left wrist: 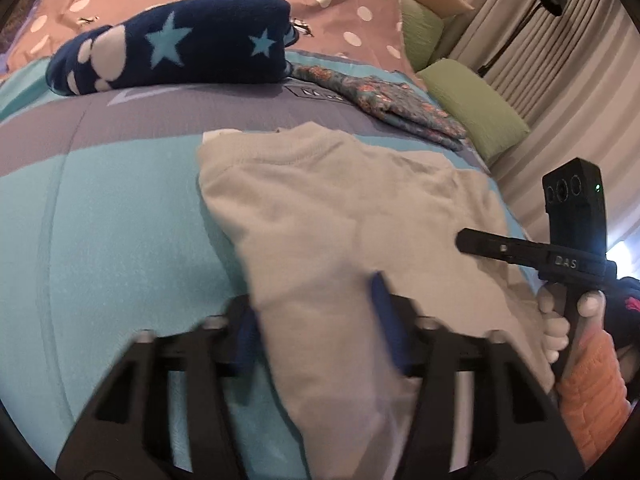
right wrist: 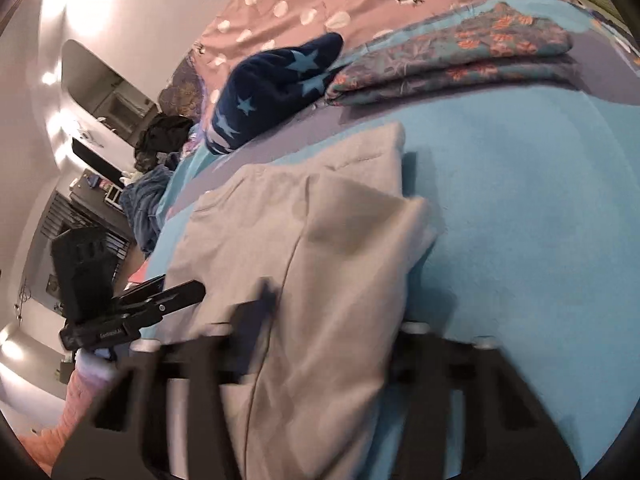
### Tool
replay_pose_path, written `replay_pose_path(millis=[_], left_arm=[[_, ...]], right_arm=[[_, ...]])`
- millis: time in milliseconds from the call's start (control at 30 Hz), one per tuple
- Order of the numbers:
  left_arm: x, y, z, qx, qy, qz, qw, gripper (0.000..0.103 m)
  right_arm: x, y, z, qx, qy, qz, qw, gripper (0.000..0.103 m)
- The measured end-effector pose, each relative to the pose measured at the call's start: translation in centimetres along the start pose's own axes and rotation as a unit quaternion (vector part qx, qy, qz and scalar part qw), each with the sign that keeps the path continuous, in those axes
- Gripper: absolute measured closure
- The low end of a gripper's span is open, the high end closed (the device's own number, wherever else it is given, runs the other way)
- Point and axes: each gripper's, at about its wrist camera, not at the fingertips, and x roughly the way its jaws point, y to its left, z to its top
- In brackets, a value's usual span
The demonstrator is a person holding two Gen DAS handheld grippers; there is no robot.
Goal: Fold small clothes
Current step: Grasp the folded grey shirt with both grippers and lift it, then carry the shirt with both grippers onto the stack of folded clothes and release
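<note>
Grey cloth fills both wrist views as I work on a bed covered in turquoise and purple. My left gripper stands partly open with its blue pads astride a bunched fold of the pale grey garment; motion blur keeps me from saying whether the pads press the cloth. My right gripper is likewise partly open, the garment's near edge draped between its black fingers, and again I cannot tell if it is pinched.

From the left wrist view, the right gripper appears at 3 o'clock, its black finger lying over the garment's edge, with my hand and an orange sleeve on the handle; green pillows and curtains sit toward 1 o'clock. Only the right wrist view shows the room beyond the bed's far side: a white wall, dark shelving and a heap of dark clothes at 9 to 10 o'clock, plus my left gripper at 8 o'clock.

The garment lies near the bed's front, its long axis running from 6 toward 12 o'clock in the left view, ribbed neckline at the far end. Beyond it sit a navy star-print bundle at 11 o'clock and a folded floral cloth at 1 o'clock, both backed by a pink polka-dot quilt.
</note>
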Motion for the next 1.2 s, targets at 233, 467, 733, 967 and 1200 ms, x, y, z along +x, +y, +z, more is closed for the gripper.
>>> replay_pose_path(millis=[233, 467, 733, 967, 1200], left_arm=[[-5.9, -6.2, 1.8, 0.085, -0.080, 0.036, 0.9926, 0.085], [-11.6, -13.9, 8.6, 0.159, -0.156, 0.027, 0.9744, 0.085], [-7.4, -19.5, 21.4, 0.212, -0.172, 0.086, 0.9581, 0.085], [0.6, -17.9, 29.1, 0.210, -0.167, 0.125, 0.9552, 0.084], [13.1, -9.8, 28.9, 0.191, -0.090, 0.278, 0.9371, 0.033]], right_arm=[[-7.2, 6.0, -0.2, -0.079, -0.108, -0.036, 0.990, 0.086], [-17.3, 9.3, 3.5, -0.124, -0.232, -0.078, 0.962, 0.087], [-20.5, 6.8, 15.1, -0.114, -0.275, -0.129, 0.946, 0.087], [-15.8, 1.5, 22.4, -0.088, -0.267, -0.150, 0.948, 0.086], [-6.0, -6.8, 24.2, -0.030, -0.209, -0.319, 0.924, 0.058]])
